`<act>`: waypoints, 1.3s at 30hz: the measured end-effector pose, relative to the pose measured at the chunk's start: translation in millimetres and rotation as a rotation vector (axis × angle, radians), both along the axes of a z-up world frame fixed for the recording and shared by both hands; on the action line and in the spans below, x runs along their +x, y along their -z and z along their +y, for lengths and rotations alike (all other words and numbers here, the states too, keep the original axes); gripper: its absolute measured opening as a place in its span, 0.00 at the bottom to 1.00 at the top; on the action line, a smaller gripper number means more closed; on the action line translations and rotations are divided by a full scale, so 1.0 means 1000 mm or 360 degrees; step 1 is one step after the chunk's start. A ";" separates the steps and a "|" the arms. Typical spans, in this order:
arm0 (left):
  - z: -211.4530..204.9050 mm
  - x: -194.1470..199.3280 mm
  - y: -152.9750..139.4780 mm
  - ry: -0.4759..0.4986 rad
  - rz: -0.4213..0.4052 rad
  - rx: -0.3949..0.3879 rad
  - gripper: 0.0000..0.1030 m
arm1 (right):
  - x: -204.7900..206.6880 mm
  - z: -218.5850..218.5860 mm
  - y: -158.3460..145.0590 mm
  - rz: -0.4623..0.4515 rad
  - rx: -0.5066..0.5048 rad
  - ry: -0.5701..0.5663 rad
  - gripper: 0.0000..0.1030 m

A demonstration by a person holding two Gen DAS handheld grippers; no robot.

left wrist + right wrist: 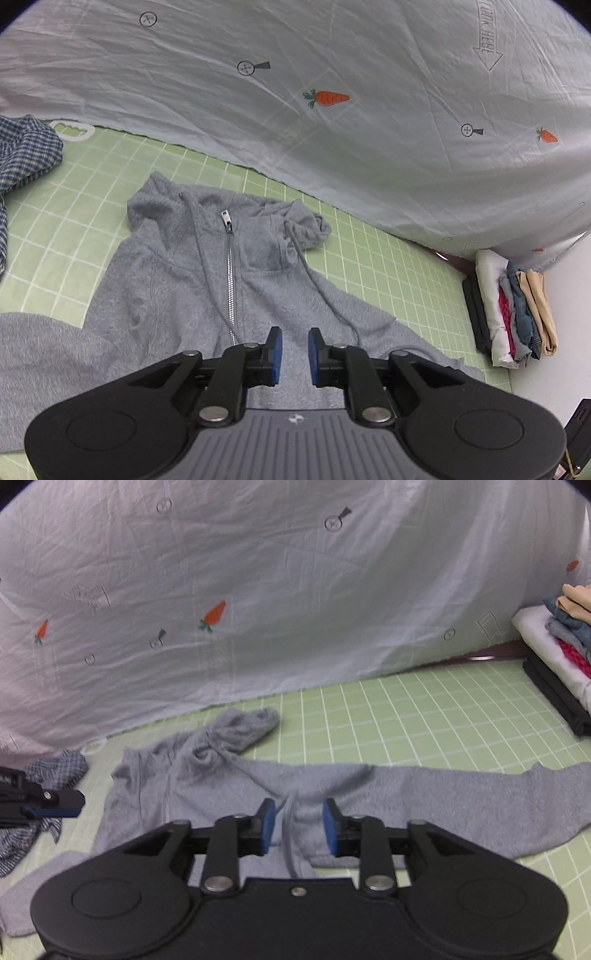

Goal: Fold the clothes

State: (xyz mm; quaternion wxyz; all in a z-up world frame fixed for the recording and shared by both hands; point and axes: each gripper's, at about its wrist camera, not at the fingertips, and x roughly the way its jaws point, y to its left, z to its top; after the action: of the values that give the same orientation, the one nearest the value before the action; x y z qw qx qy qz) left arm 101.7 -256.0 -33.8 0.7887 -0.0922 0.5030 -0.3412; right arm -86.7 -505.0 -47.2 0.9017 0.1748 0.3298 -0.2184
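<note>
Two wrist views look down at a grey zip-up hoodie (207, 280) spread front-up on a green surface (388, 258) with a white grid. In the left wrist view the hoodie fills the centre and lower left of the frame; its zip (229, 273) is closed and runs down toward the bottom centre, and its hood is bunched just above the centre.

The left tool (294, 350) sits at the bottom centre, its blue pads parted with a narrow gap and nothing gripped between them, so it is released above the hoodie's chest.

In the right wrist view, which is slightly blurred, one sleeve (461, 797) stretches flat toward the right edge. The right tool (298, 825) at the bottom centre is also released, its pads wider apart, with a raised fold of grey cloth showing in the gap but not pinched.

A crumpled blue checked shirt (26, 155) lies at the upper left of the left view, and a stack of folded clothes (517, 314) stands at the right edge. A pale sheet printed with carrots (332, 110) hangs behind.

Likely risks: the bunched hood and loose drawstring could get folded in crookedly, and a pinch that catches only the top layer would drag the hoodie askew
</note>
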 end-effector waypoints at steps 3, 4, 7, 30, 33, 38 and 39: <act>0.013 0.004 -0.001 -0.0055 -0.0036 0.0039 0.43 | 0.003 0.003 0.011 0.0048 0.0027 0.0011 0.50; 0.017 0.008 -0.001 -0.0082 -0.0052 0.0050 0.51 | 0.006 0.003 0.011 0.0052 0.0022 0.0019 0.60; 0.026 0.024 0.003 -0.0156 -0.0096 0.0111 0.66 | 0.019 0.002 0.011 0.0074 -0.0034 0.0019 0.79; -0.002 0.235 0.113 -0.0398 0.0050 0.0356 0.80 | 0.262 -0.099 0.095 0.0214 0.0236 -0.0063 0.53; -0.013 0.244 0.121 -0.0358 0.0087 0.0342 0.72 | 0.276 -0.093 0.103 0.0250 0.0251 -0.0104 0.48; -0.025 0.248 0.124 -0.0328 0.0083 0.0347 0.31 | 0.288 -0.081 0.104 0.0310 0.0167 -0.0230 0.22; -0.027 0.249 0.124 -0.0326 0.0099 0.0336 0.22 | 0.289 -0.080 0.103 0.0314 0.0138 -0.0258 0.14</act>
State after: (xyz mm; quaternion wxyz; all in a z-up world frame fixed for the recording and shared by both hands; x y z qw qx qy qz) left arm 350.3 -282.7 -158.0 0.8087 -0.0701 0.5483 -0.2012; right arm 201.9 -584.9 -150.0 0.8711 0.1639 0.4391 -0.1466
